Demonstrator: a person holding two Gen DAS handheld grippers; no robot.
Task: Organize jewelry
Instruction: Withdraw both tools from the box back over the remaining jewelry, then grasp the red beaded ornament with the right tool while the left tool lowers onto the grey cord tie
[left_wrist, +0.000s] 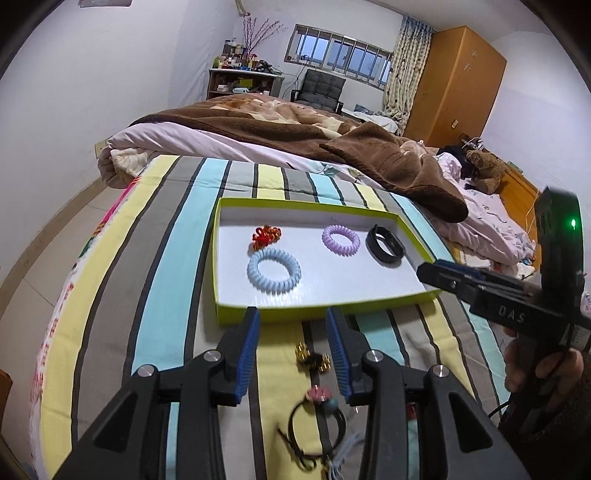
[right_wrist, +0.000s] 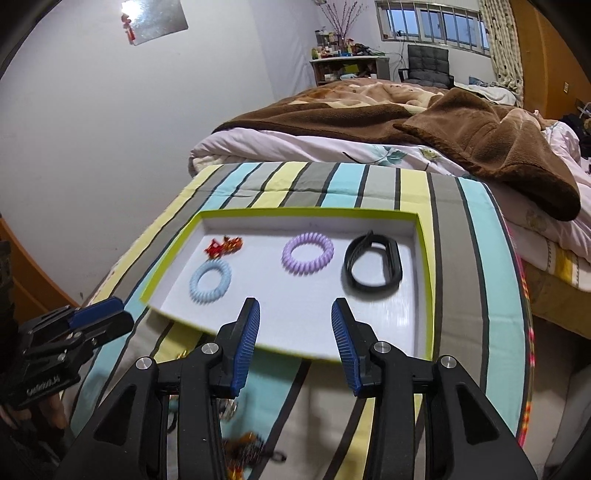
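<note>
On the striped blanket (left_wrist: 177, 295) of the bed, I am looking at a flat green tray (left_wrist: 236, 315) with a white inside. Four things are lying in it, each apart from the others: a light blue coil band (left_wrist: 274, 270), a little red coil band (left_wrist: 266, 233) just behind it, a purple coil band (left_wrist: 341, 240) and a black wristband (left_wrist: 385, 244) over on the right side.

I am holding my left gripper (left_wrist: 293, 325) just in front of the tray's near wall. Its blue jaws are standing wide apart with nothing between them. Under it, more jewelry is sitting on the blanket outside the tray: a small gold and black piece (left_wrist: 312, 357), and closer to me a black hair tie with a pink and blue bead (left_wrist: 318, 400). Some thin cords down at the very bottom are too blurry for me to name.

I am holding my right gripper (right_wrist: 294, 325) over the near edge of the tray. Its jaws are wide apart too and are gripping nothing. From the left camera it is poking in at the tray's near right corner.

Behind the tray, a brown blanket (left_wrist: 388, 158) is lying rumpled on the bed.
</note>
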